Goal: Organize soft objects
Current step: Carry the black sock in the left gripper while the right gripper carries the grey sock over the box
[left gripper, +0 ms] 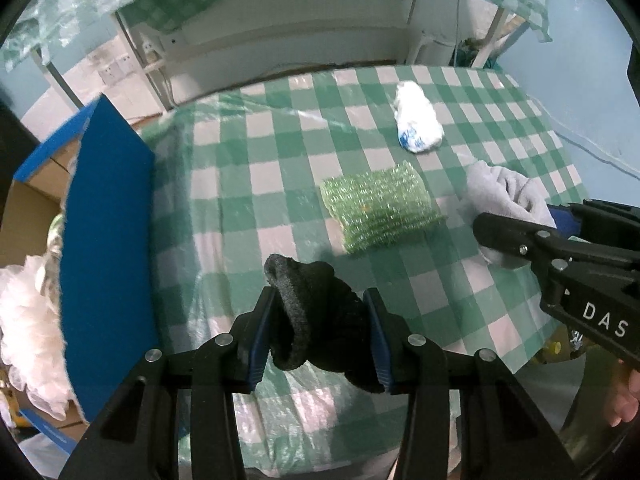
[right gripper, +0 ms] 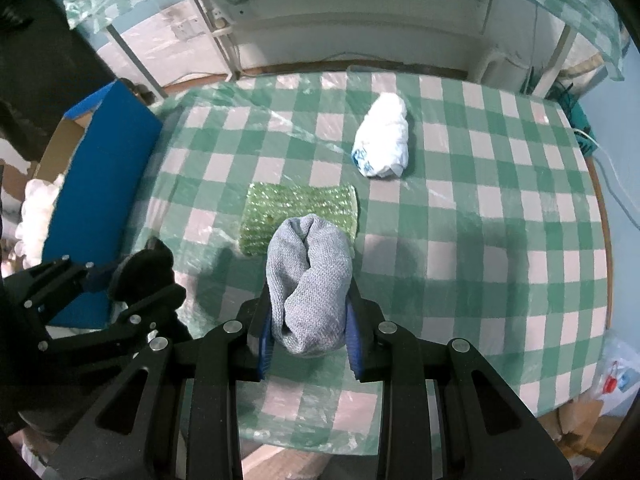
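Note:
My left gripper [left gripper: 320, 320] is shut on a black sock [left gripper: 316, 312] and holds it above the near part of the checked table [left gripper: 248, 184]. My right gripper [right gripper: 310, 312] is shut on a rolled grey cloth [right gripper: 310, 280]; it also shows at the right of the left wrist view [left gripper: 504, 192]. A green bubble-wrap pad [left gripper: 380, 212] lies mid-table, just beyond the grey cloth [right gripper: 280, 208]. A white knotted plastic bag [left gripper: 418, 120] lies farther back [right gripper: 384, 140]. The left gripper and black sock show at lower left in the right wrist view [right gripper: 148, 272].
An open cardboard box with a blue flap [left gripper: 108, 248] stands off the table's left edge, with white fluffy stuffing [left gripper: 28, 320] inside; it also shows in the right wrist view [right gripper: 104, 184]. A second checked table and white frame stand behind.

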A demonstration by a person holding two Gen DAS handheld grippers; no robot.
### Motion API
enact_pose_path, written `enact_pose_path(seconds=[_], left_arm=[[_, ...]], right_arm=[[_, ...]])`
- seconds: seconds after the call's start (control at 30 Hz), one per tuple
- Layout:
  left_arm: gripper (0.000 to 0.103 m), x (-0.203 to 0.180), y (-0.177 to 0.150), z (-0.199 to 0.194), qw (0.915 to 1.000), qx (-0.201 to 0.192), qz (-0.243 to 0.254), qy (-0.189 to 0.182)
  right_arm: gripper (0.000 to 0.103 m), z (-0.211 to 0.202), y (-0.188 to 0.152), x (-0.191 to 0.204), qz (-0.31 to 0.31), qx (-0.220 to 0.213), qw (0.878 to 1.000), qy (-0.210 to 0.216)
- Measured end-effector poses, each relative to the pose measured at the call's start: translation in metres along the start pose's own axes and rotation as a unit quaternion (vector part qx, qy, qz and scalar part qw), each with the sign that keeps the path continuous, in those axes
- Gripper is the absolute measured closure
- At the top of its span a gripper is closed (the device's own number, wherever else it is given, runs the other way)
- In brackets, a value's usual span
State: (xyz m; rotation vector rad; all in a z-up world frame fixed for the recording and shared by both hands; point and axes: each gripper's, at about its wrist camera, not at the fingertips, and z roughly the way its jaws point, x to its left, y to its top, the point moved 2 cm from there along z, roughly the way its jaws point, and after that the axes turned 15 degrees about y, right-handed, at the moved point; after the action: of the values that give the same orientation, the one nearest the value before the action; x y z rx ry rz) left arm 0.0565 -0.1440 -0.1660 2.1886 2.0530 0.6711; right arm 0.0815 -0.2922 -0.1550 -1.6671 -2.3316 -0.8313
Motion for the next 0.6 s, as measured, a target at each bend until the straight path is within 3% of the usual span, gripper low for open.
enact_pose_path(seconds=[0.6], left_arm=[[0.059, 0.033, 0.012, -0.037, 0.9974, -0.062, -0.014, 0.034]], right_arm=[[0.075, -0.021, 0.029, 0.04, -0.042, -0.042, 0.998, 0.01]])
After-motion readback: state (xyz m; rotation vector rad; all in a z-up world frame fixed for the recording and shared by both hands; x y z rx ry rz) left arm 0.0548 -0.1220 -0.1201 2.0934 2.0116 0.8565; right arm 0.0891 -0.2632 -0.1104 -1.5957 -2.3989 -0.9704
